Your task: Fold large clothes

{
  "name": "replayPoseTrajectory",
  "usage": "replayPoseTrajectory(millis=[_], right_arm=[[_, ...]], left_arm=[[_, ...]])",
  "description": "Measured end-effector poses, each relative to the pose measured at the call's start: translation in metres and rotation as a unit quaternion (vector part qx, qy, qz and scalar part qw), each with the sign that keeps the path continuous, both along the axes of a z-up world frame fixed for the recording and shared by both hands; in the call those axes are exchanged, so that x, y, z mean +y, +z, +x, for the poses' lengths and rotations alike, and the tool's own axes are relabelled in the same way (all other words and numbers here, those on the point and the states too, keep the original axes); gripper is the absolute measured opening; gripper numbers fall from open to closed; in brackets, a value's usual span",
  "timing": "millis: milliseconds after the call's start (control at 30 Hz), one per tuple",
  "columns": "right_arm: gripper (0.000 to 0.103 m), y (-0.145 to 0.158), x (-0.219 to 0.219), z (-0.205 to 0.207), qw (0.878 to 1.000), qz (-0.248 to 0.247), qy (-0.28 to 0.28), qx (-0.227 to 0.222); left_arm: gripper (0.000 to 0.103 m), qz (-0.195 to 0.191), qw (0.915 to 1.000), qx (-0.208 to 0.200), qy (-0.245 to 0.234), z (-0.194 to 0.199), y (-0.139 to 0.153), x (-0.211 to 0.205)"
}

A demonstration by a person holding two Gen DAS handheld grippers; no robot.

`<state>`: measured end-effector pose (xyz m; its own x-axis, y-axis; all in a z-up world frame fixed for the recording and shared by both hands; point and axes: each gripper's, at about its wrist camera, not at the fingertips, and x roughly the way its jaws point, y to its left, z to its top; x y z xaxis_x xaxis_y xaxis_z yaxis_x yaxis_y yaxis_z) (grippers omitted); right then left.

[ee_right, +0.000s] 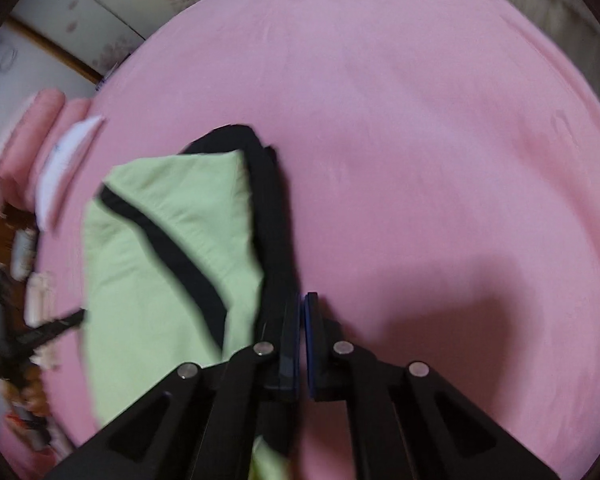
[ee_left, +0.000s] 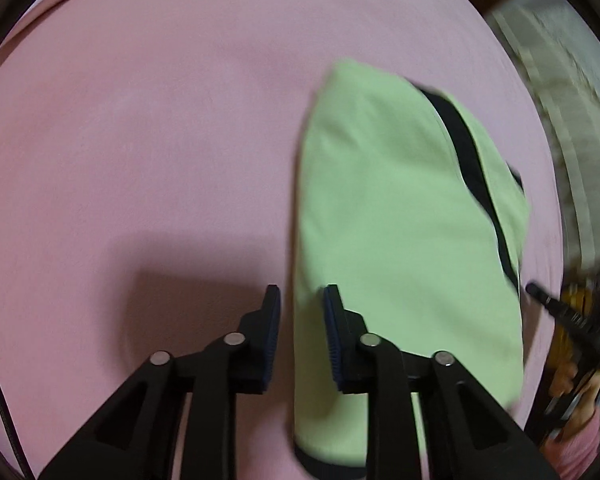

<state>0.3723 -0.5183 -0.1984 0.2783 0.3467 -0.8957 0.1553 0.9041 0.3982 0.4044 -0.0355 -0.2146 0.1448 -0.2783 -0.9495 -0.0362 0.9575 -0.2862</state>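
A light green garment with black trim (ee_left: 400, 220) lies folded into a long narrow shape on the pink bed sheet (ee_left: 140, 140). My left gripper (ee_left: 302, 300) is open above the garment's left edge, its right finger over the green cloth, holding nothing. In the right wrist view the same garment (ee_right: 148, 264) lies left of centre, its black trim band (ee_right: 274, 216) running along its right edge. My right gripper (ee_right: 303, 304) is shut with its pads together at the garment's right edge; whether cloth is pinched between them I cannot tell. The right gripper's tip also shows in the left wrist view (ee_left: 540, 294).
The pink sheet (ee_right: 440, 160) covers the bed all around the garment. Pink pillows (ee_right: 40, 140) lie at the left edge in the right wrist view. A floral wall or headboard (ee_right: 100, 12) stands beyond the bed. Cluttered small objects (ee_right: 28, 280) sit by the bed's left side.
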Motion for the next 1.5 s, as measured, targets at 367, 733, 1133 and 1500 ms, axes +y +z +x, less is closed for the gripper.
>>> replayPoseTrajectory(millis=[367,733,1133,1500], right_arm=[[0.009,-0.02,0.058,-0.066,0.991,0.007,0.11,0.077],[0.0,-0.028,0.017,-0.108,0.99,-0.04,-0.056,0.122],[0.0,0.026,0.113,-0.085,0.992,0.056,0.099,-0.06],[0.0,-0.041,0.161,0.033,0.987,0.087,0.053,-0.126]], left_arm=[[0.049,-0.03,0.9995,0.006,-0.006,-0.072,-0.016,-0.012],[0.032,0.034,0.9994,-0.007,0.004,-0.088,0.004,0.0],[0.031,-0.024,0.9982,-0.055,-0.01,-0.077,0.025,-0.059],[0.026,0.091,0.9774,-0.187,0.037,0.037,-0.019,-0.1]])
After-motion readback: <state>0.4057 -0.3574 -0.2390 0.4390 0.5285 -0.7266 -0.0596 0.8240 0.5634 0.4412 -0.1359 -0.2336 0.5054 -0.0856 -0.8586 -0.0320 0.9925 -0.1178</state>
